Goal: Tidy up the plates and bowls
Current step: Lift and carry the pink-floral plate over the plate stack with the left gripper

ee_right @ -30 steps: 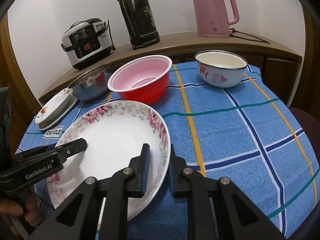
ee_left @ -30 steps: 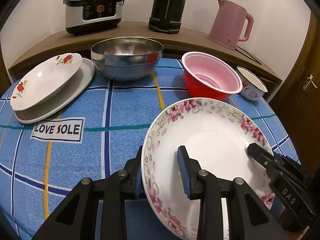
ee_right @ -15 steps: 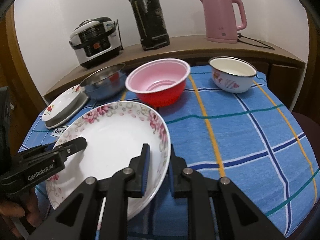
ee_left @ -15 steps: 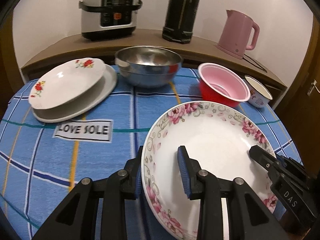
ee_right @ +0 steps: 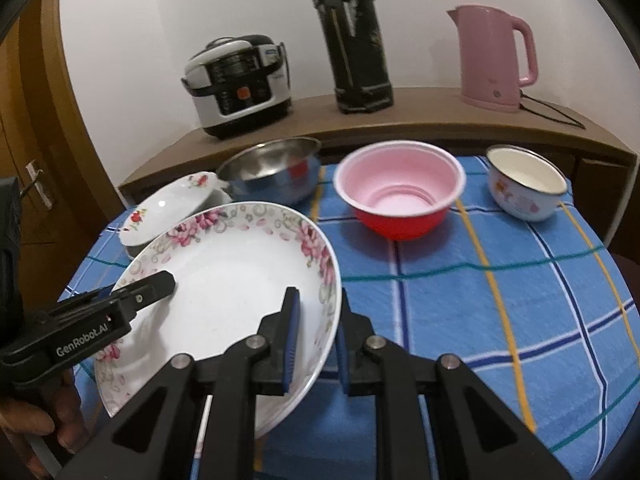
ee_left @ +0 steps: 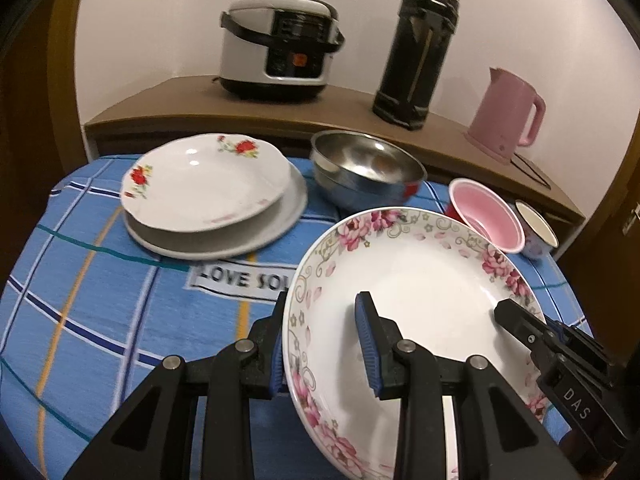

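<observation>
A white plate with a pink flower rim [ee_left: 420,280] [ee_right: 232,272] hangs a little above the blue checked tablecloth [ee_right: 500,288], held from both sides. My left gripper [ee_left: 322,344] is shut on its left rim, and my right gripper [ee_right: 316,336] is shut on its right rim. Each gripper shows in the other's view, the right gripper [ee_left: 520,324] and the left gripper [ee_right: 152,288]. Beyond the held plate, a red-rose plate [ee_left: 204,184] [ee_right: 168,204] lies on a plain white plate [ee_left: 288,216]. Behind stand a steel bowl [ee_left: 368,168] [ee_right: 272,168], a red bowl with a pink inside [ee_left: 484,216] [ee_right: 400,188] and a small enamel bowl [ee_left: 536,232] [ee_right: 524,184].
A wooden shelf [ee_right: 420,128] behind the table carries a rice cooker [ee_left: 280,48], a black thermos [ee_left: 420,52] and a pink kettle [ee_right: 492,56] with its cord. A person's hand [ee_right: 40,420] grips the left tool. A door [ee_right: 24,160] stands at the left.
Both grippers have carried the flowered plate leftwards and slightly up. The stacked plates have come closer to the middle of the left wrist view. Both grips are unchanged.
</observation>
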